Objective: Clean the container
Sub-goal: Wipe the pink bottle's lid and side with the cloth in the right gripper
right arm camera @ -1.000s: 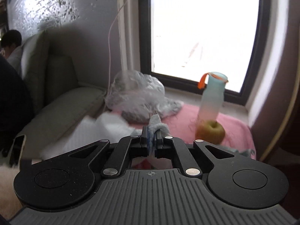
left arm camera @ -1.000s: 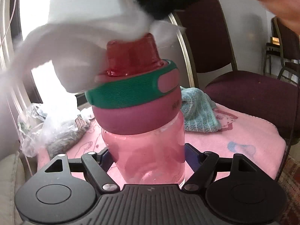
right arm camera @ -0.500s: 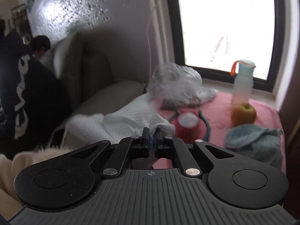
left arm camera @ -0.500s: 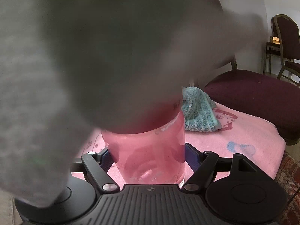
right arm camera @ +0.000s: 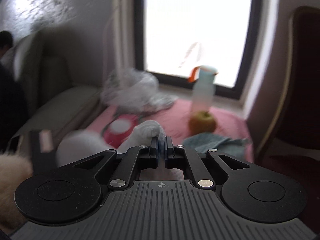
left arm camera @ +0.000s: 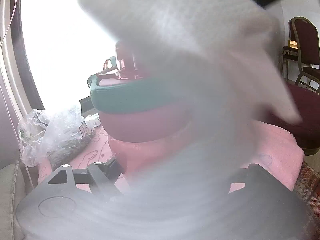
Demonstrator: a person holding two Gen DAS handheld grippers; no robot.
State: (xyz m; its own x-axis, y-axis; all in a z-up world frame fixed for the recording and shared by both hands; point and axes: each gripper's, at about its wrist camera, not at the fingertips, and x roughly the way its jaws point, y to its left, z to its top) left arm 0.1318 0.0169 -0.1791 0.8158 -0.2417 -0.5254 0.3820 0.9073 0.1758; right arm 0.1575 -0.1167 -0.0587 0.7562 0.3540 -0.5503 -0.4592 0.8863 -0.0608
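Clamped between my right gripper (right arm camera: 161,140) jaws is a soft white cloth (right arm camera: 148,129), a wad of it bulging out just past the tips. My left gripper (left arm camera: 170,166) holds the pink translucent plastic bottle (left arm camera: 140,124) low on its body, though the cloth sweeps so close to that camera that only the near finger (left arm camera: 98,172) shows against the wall; I judge it clamped there, the far side being hidden.

That bottle stands upright on the pink blanket (left arm camera: 280,152), with its teal band and red spout on top. Left of the bottle lies a crumpled clear plastic bag (left arm camera: 54,132); beyond it, by the window, are a pale blue bottle with an orange strap (right arm camera: 203,88), a brownish apple (right arm camera: 202,123) and a folded teal towel (right arm camera: 216,142).

I expect the bottle to be light, stiff and smooth, so liable to twist in the grip while I rub. Holding the lower body is best; it leaves lid and spout free for wiping. The limp cloth will flop.
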